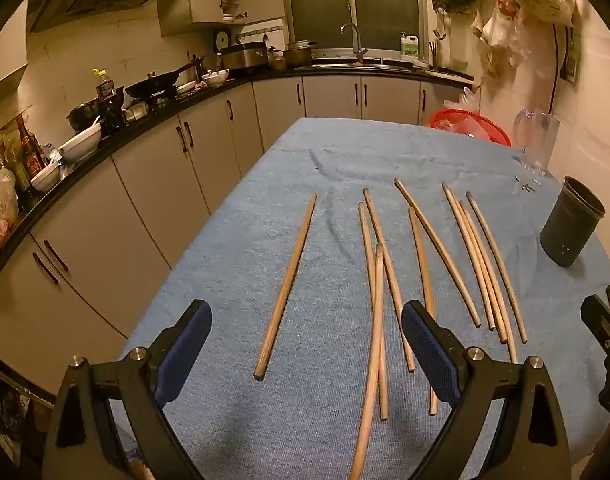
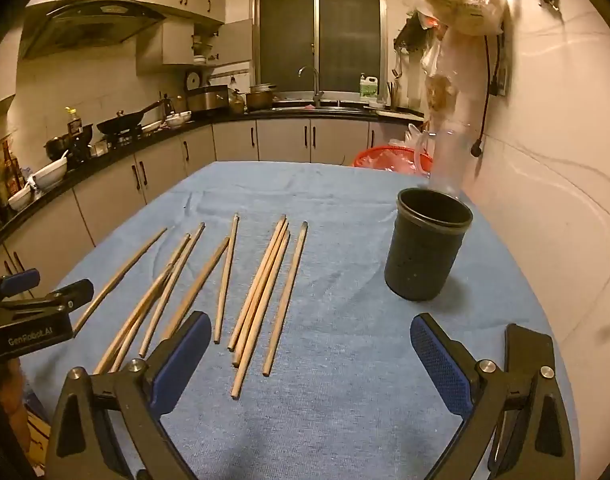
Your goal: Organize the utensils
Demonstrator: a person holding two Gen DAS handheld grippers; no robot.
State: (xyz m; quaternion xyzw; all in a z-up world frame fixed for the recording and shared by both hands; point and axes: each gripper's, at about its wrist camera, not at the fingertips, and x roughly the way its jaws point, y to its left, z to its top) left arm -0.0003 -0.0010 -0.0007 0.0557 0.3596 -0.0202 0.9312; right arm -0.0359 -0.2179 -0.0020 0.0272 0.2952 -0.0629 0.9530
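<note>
Both claws are spread wide and nothing is pinched in either. The left gripper (image 1: 305, 354) is held low over the near end of the blue cloth (image 1: 233, 248); the right gripper (image 2: 311, 360) is held over bare cloth, in front of the black cup (image 2: 427, 248).

The chopsticks (image 1: 425, 256) are laid loose on the cloth, none yet in the cup. In the left view, a single stick (image 1: 287, 284) is set apart at the left; a crossed bunch (image 1: 379, 304) lies between the left pads; a tighter group (image 1: 485, 264) lies nearer the cup (image 1: 571, 222). The cup stands upright at the right edge, mouth open upward, apparently empty, though its bottom is not seen.

Long axes: nearly all sticks run lengthwise away from the cameras, fanned slightly. The lone stick leans to the right as it recedes. Which end is the thin tip cannot be told for most.

Step in hand, as judged: a first pick.
- The lone stick is the cleanest target, since nothing touches it.
- The claw is best turned so the pads close across the stick, not along it.
- A grip near the middle should keep it from swinging.
- Crossed sticks are better left until singles are cleared, or neighbours may be dragged.
- For the drop, the stick would need to be tipped end-down over the cup's mouth; the cup could be knocked over if its rim is struck.
</note>
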